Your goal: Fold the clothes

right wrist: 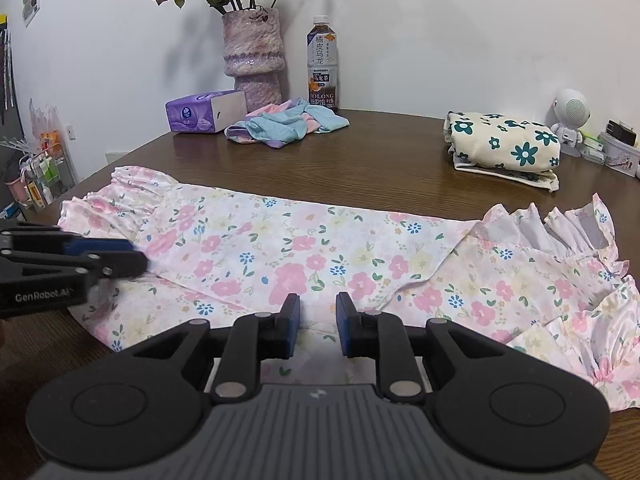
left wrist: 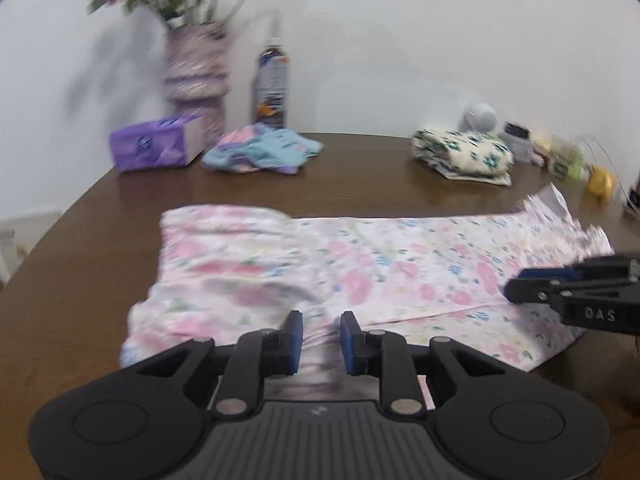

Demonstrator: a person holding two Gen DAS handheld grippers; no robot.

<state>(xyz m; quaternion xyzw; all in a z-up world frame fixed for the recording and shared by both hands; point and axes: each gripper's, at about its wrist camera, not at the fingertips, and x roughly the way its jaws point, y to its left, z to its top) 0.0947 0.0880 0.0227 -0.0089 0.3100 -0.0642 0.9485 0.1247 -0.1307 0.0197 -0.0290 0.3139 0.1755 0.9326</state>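
Flat on the brown desk [right wrist: 380, 160] lies a pink floral dress [right wrist: 304, 256], spread from left to right, with its gathered sleeve end at the left and its ruffled hem bunched at the right.

Both grippers sit at the near edge of the dress. On the left gripper [left wrist: 321, 338], blue-padded fingers [left wrist: 295, 340] stand a narrow gap apart with a raised fold of the fabric between them; whether the pads press on it I cannot tell, as that view is blurred. The right gripper [right wrist: 318, 320] shows the same narrow gap over the near hem, with cloth under and between its fingers [right wrist: 344, 322], and again a grip cannot be confirmed. Each gripper shows in the other's view, low over the dress.

Behind the dress, well apart from it, a cream garment [right wrist: 504, 146] with dark green flowers sits folded at the right. A crumpled blue and pink garment [right wrist: 286, 122] lies near the far edge, just beside a purple tissue pack [right wrist: 200, 114], a vase [right wrist: 252, 56] of dried roses and a tea bottle [right wrist: 322, 64]. A small white speaker [right wrist: 572, 114] stands at the far right.
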